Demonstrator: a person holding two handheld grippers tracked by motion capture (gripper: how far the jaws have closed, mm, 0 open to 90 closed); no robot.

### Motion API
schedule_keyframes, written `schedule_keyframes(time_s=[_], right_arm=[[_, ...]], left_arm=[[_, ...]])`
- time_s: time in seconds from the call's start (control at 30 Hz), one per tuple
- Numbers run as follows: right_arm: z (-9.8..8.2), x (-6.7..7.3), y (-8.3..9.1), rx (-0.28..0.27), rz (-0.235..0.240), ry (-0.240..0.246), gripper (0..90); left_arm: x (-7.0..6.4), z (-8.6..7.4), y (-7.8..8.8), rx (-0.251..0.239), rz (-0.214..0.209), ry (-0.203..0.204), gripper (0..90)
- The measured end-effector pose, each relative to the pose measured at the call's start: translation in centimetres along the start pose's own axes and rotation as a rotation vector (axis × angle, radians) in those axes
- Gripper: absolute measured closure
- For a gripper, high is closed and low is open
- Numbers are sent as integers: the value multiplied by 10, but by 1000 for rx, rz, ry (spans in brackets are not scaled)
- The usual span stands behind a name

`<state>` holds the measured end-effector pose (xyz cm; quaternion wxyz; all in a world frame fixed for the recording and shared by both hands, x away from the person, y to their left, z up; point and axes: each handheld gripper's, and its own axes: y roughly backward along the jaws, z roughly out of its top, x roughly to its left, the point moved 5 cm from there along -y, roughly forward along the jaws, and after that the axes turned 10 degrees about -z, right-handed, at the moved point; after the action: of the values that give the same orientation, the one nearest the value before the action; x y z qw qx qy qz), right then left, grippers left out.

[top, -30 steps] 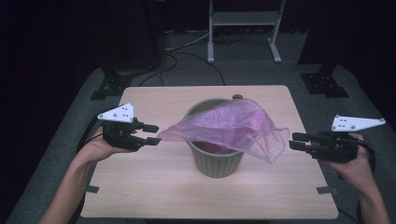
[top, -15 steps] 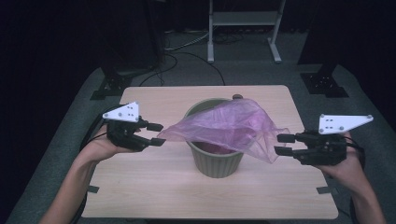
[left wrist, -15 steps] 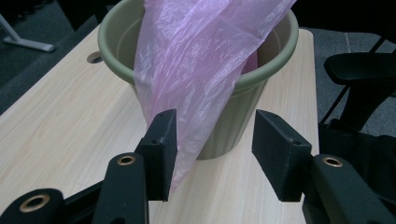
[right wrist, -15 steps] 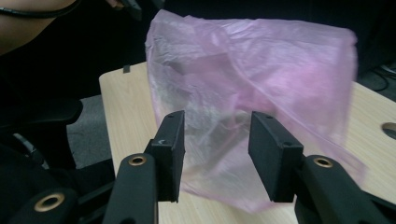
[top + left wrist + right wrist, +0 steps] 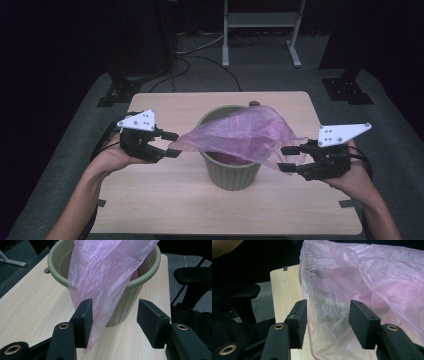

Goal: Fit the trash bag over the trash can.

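An olive-green ribbed bin [image 5: 231, 172] stands at the middle of the wooden table [image 5: 165, 205]. A thin pink plastic bag [image 5: 245, 134] lies draped across its mouth, with corners reaching out to both sides. My left gripper [image 5: 170, 144] is level with the bag's left corner. Its jaws have just been opening, and the bag [image 5: 105, 277] hangs against one pad [image 5: 86, 315] while the other stands clear. My right gripper [image 5: 289, 159] is at the bag's right corner. Its jaws have also just been opening, and loose film [image 5: 329, 305] sags between them unpinched.
A small round hole [image 5: 254, 104] sits in the table behind the bin. Beyond the far edge are a white metal stand [image 5: 260, 30], black stand bases [image 5: 347, 90] and cables on the grey floor. A black chair seat [image 5: 192, 275] shows past the table's side.
My right gripper has moved left toward the bin and its jaws stand wider. The bag's right corner has slackened and drooped. The left gripper's jaws have widened too, with the hand staying put.
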<state>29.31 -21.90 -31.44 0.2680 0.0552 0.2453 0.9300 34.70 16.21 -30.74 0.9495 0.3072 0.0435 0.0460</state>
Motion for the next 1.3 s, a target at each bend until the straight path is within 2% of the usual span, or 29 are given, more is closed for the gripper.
schedule_keyframes(time_s=[0.23, 0.33, 0.47, 0.57, 0.77, 0.97, 1.03, 1.13, 1.2, 1.27, 1.3], right_arm=[[0, 4, -9, 23, -27, 38, 432], [-2, 4, -14, 49, -63, 62, 420], [-4, 3, -20, 58, -102, 90, 415], [-5, 3, -24, 62, -104, 101, 396], [-7, 11, -23, 56, -57, 112, 355], [-7, 15, -21, 49, -41, 126, 338], [-7, 15, -21, 47, -52, 132, 341], [-8, 12, -23, 57, -80, 136, 436], [-9, 8, -25, 76, -112, 122, 597], [-10, 5, -27, 91, -132, 94, 708], [-11, 4, -27, 100, -138, 76, 778]], left_arm=[[2, 0, -6, 8, 10, 6, 403], [4, 0, -9, 11, 33, 5, 354], [6, -3, -14, 25, 45, 5, 353], [7, -4, -17, 27, 48, 8, 414], [7, -4, -17, 41, 35, -3, 550], [5, -3, -18, 38, 28, 3, 597], [5, -3, -18, 42, 21, -1, 627], [3, -2, -19, 40, -3, -11, 693], [0, -2, -20, 45, -20, -27, 759], [-4, -3, -21, 38, -49, -54, 810], [-5, -3, -21, 37, -49, -56, 850]])
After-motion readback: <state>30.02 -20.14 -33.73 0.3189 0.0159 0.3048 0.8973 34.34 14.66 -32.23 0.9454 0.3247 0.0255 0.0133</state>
